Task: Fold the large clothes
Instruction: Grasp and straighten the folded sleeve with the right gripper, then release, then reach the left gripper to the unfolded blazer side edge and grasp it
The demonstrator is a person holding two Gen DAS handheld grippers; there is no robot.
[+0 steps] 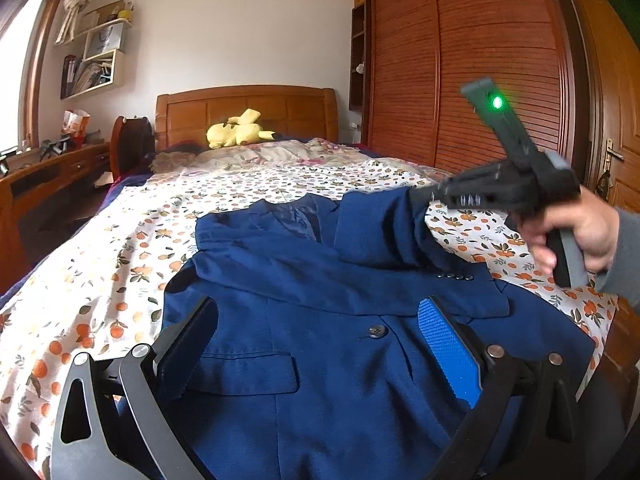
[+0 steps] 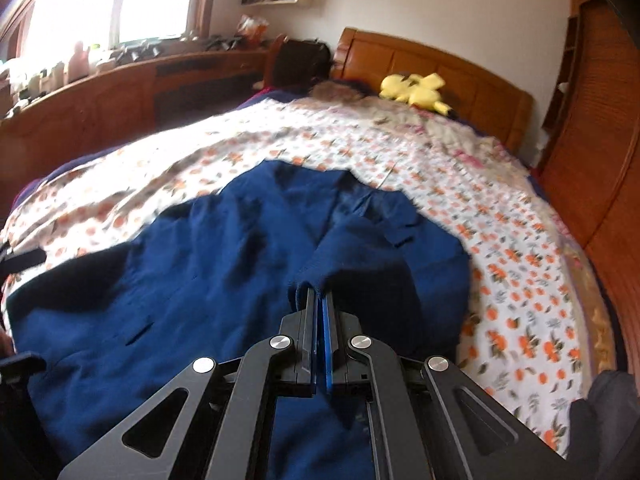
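A dark blue suit jacket (image 1: 304, 320) lies front up on the flowered bedspread (image 1: 100, 280), collar toward the headboard. It also shows in the right wrist view (image 2: 180, 264). My left gripper (image 1: 320, 320) is open and empty, its fingers spread over the jacket's buttoned front near the pocket flap. My right gripper (image 2: 318, 300) is shut on the end of the jacket's right sleeve (image 2: 352, 248) and holds it lifted above the chest. In the left wrist view the right gripper (image 1: 424, 196) is at the right, holding the sleeve (image 1: 384, 228) up.
A yellow plush toy (image 1: 238, 130) lies by the wooden headboard (image 1: 248, 108). A wooden desk (image 1: 48, 172) stands left of the bed. A slatted wardrobe (image 1: 460, 60) stands on the right. A rumpled quilt (image 1: 280, 152) lies at the head end.
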